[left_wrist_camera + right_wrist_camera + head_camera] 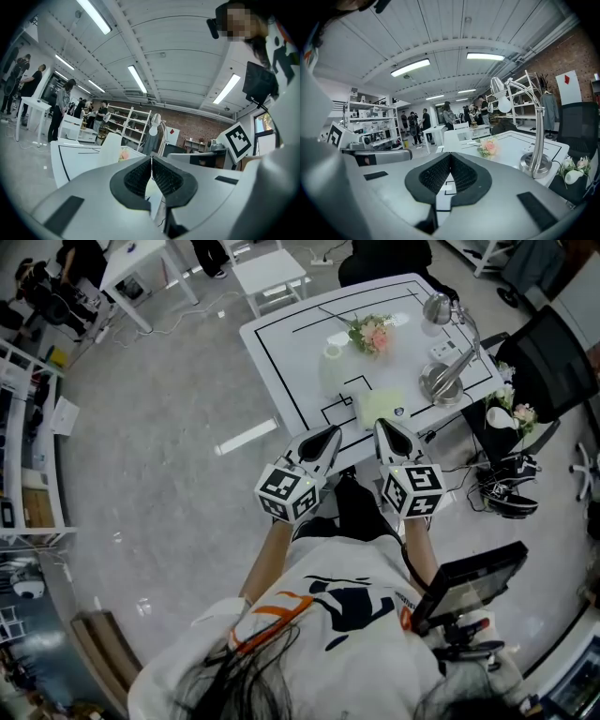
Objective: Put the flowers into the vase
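A bunch of pink and white flowers [372,334] lies on the far part of the white table [281,343], next to a small white round vessel [333,351]. The flowers also show in the right gripper view [489,146] and faintly in the left gripper view [124,153]. My left gripper [330,433] [151,161] and right gripper [382,426] [450,157] hover side by side at the table's near edge, well short of the flowers. Both are shut with nothing between the pads.
A silver desk lamp [448,371] [534,140] stands right of the flowers. A pale yellow sheet [380,407] lies near the table's front. A white vase holding flowers [502,416] [572,172] rests on a black stand at the right. People stand in the background.
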